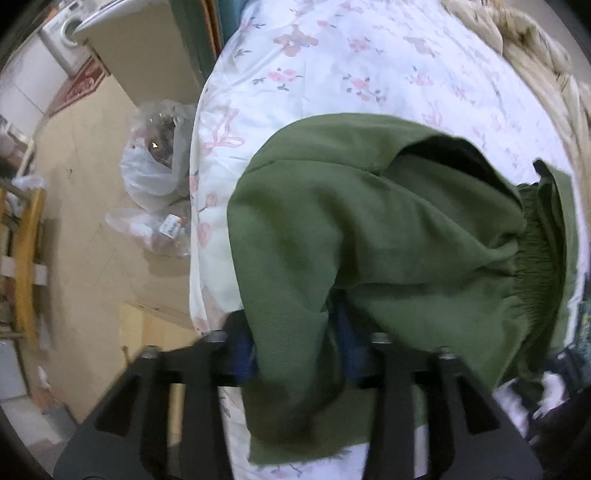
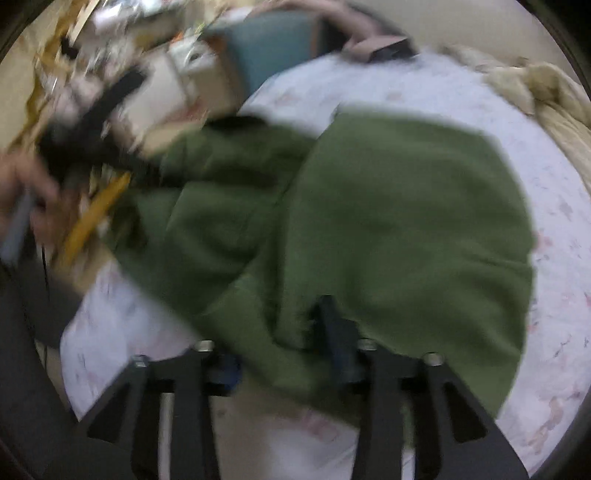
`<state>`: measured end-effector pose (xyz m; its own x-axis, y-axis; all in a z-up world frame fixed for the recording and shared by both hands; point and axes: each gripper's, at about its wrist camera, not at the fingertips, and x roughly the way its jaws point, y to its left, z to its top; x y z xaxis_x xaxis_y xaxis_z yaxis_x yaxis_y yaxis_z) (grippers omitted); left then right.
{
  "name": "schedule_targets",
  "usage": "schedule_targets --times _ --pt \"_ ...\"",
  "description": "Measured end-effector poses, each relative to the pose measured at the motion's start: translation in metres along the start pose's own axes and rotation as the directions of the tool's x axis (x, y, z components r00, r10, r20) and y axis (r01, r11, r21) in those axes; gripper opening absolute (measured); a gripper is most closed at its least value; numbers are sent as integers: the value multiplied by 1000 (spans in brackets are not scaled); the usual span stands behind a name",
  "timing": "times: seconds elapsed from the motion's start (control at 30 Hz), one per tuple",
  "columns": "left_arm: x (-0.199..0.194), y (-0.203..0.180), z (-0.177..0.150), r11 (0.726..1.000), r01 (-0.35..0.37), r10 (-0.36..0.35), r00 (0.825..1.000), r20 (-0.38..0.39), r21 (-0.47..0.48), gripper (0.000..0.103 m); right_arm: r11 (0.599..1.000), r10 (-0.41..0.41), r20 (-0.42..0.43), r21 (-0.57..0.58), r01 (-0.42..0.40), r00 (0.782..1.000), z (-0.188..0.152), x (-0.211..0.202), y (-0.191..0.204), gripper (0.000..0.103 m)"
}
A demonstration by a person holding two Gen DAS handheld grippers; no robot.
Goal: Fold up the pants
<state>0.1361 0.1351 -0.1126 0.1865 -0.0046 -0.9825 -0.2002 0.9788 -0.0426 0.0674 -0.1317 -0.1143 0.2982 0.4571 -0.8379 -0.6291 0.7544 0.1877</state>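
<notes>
Olive green pants (image 1: 362, 229) lie bunched on a white floral bedsheet (image 1: 332, 66), their gathered elastic waistband (image 1: 539, 254) at the right. My left gripper (image 1: 295, 343) is shut on a fold of the pants, and the cloth hangs over its blue-padded fingers (image 1: 351, 339). In the right wrist view, which is blurred by motion, the same pants (image 2: 388, 221) spread over the sheet (image 2: 535, 155). My right gripper (image 2: 284, 354) is shut on the pants' near edge. The person's left hand with the other gripper (image 2: 92, 122) shows at the upper left.
A beige quilt (image 1: 517, 33) is heaped at the bed's far right. Plastic bags (image 1: 159, 170) lie on the tan floor left of the bed, with a wooden chair (image 1: 26, 258) and a washing machine (image 1: 62, 33) beyond. Dark clothes (image 1: 561, 376) lie at the lower right.
</notes>
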Motion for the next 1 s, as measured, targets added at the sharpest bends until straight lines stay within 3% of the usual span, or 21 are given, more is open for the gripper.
schedule_targets --times 0.07,0.17,0.23,0.3,0.4,0.43,0.5,0.53,0.57,0.67,0.77,0.87,0.93,1.0 --pt "-5 2 -3 1000 17 -17 1000 0 2 74 1000 19 -10 2 -19 1000 -5 -6 3 61" --pt "-18 0 -7 999 42 -43 999 6 15 76 991 114 11 75 -115 993 -12 -32 -4 61" --pt "-34 0 -7 999 42 -42 997 57 1 76 984 147 43 94 -151 988 -12 -53 -9 61" --pt "-56 -4 -7 999 32 -32 990 140 4 76 980 134 101 136 -147 986 -18 -77 -21 61" --pt "-88 -19 -9 999 -30 21 950 313 25 77 954 4 194 294 -61 981 -30 -108 -57 61" --pt "-94 -29 -10 998 -25 3 938 346 61 78 921 -78 207 389 -9 975 -36 -115 -78 61" --pt "-100 -49 -11 991 68 -106 925 364 118 78 846 -165 199 531 35 966 -51 -119 -109 58" --pt "-103 -60 -13 988 103 -139 916 376 116 78 790 -191 187 612 38 964 -60 -118 -130 54" --pt "-104 -72 -13 986 114 -152 915 373 123 78 760 -192 185 649 27 964 -65 -116 -141 43" --pt "-100 -135 -12 946 168 -246 929 276 279 78 688 -189 149 726 22 971 -74 -100 -168 28" --pt "-88 -186 -13 903 95 -221 939 264 419 77 656 -147 125 755 2 981 -74 -77 -178 26" --pt "-54 -227 -11 851 13 -158 960 233 525 76 691 -97 80 723 10 992 -70 -56 -171 26" --pt "-27 -242 -8 816 -90 -59 970 237 571 76 718 -59 34 696 18 998 -70 -43 -166 26" --pt "6 -243 2 809 -162 58 979 198 566 76 749 -21 -32 661 37 999 -76 -27 -155 26"
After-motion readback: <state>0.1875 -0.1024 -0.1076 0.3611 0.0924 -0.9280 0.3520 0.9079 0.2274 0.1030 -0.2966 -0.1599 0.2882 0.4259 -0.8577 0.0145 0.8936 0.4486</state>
